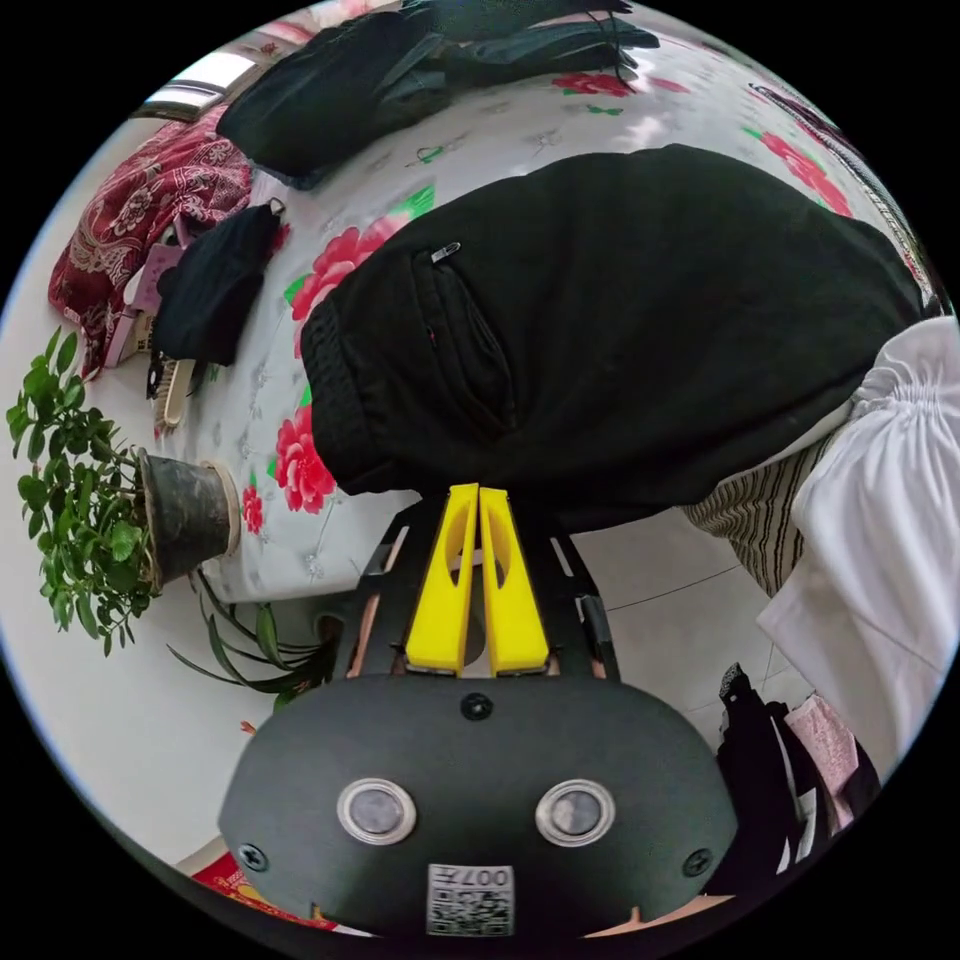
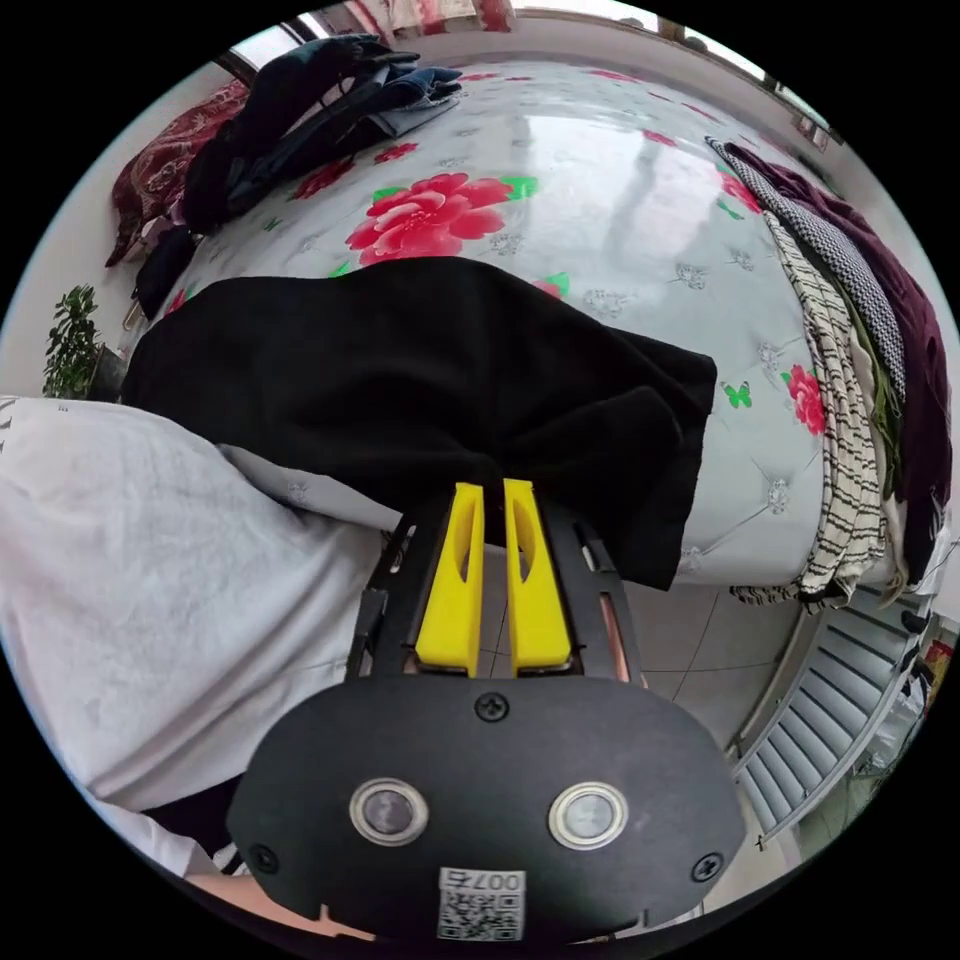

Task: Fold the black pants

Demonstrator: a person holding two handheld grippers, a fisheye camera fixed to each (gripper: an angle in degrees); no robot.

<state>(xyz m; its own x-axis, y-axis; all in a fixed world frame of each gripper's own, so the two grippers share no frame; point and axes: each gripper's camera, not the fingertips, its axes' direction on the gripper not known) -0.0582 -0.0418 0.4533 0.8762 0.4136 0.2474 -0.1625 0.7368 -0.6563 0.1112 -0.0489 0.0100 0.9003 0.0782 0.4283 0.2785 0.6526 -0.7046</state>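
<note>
Pants [image 1: 620,330]: on the bed [image 1: 560,125], at 12 o'clock from both grippers.
Left gripper [image 1: 478,492]: clenched on the pants' edge.
Right gripper [image 2: 492,487]: clenched on the pants' hem.

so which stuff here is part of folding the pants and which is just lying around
In the job: black pants, left gripper, right gripper.
Lying about: potted plant, dark clothes pile, striped garments, red patterned fabric.

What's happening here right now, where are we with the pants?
A person is working the black pants on the flowered bed with two tongs. The left tongs are closed on the near edge by the waistband and zip pocket; the right tongs are closed on the near edge at the leg end. The pants lie across the bed's edge, already doubled over, with more folding apparently to come.
</note>
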